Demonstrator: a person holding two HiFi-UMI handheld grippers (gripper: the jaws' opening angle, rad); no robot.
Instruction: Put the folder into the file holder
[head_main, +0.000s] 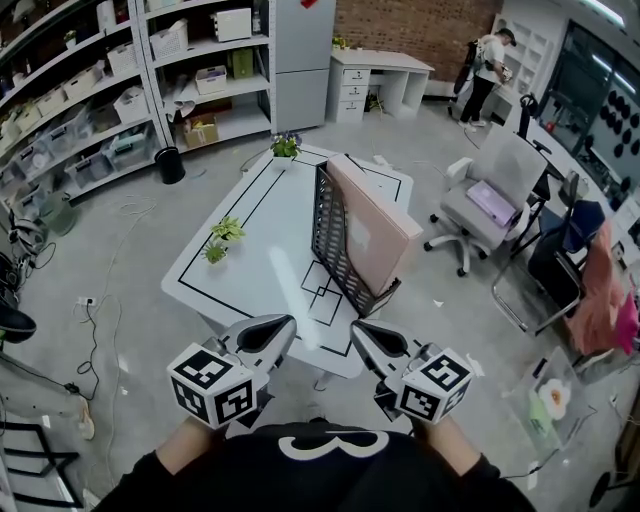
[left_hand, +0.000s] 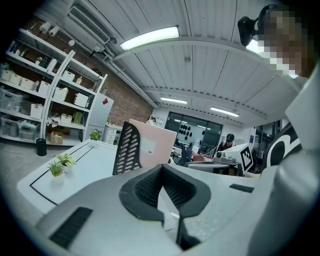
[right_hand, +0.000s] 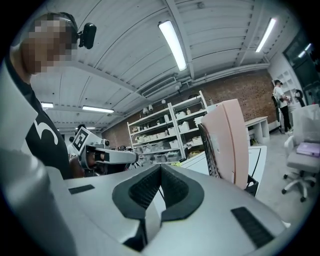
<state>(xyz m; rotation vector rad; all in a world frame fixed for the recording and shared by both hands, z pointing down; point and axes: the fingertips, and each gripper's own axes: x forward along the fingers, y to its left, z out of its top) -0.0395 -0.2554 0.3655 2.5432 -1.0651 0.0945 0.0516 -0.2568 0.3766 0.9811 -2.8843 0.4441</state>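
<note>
A pink folder (head_main: 375, 235) stands inside the black mesh file holder (head_main: 328, 230) on the white table (head_main: 250, 225), leaning to the right against its side. My left gripper (head_main: 290, 322) and right gripper (head_main: 355, 326) hover side by side off the table's near edge, close to my body, both shut and empty. In the left gripper view the shut tips (left_hand: 161, 166) point toward the holder (left_hand: 127, 150) and folder (left_hand: 156, 146), well short of them. The right gripper view shows its shut tips (right_hand: 160, 166), with the folder (right_hand: 231, 140) upright in the holder (right_hand: 212, 150) ahead to the right.
Two small potted plants (head_main: 222, 240) sit at the table's left and another (head_main: 285, 147) at its far corner. A grey office chair (head_main: 495, 195) stands right of the table. Shelving (head_main: 90, 90) lines the left wall. A person (head_main: 487, 60) stands far back.
</note>
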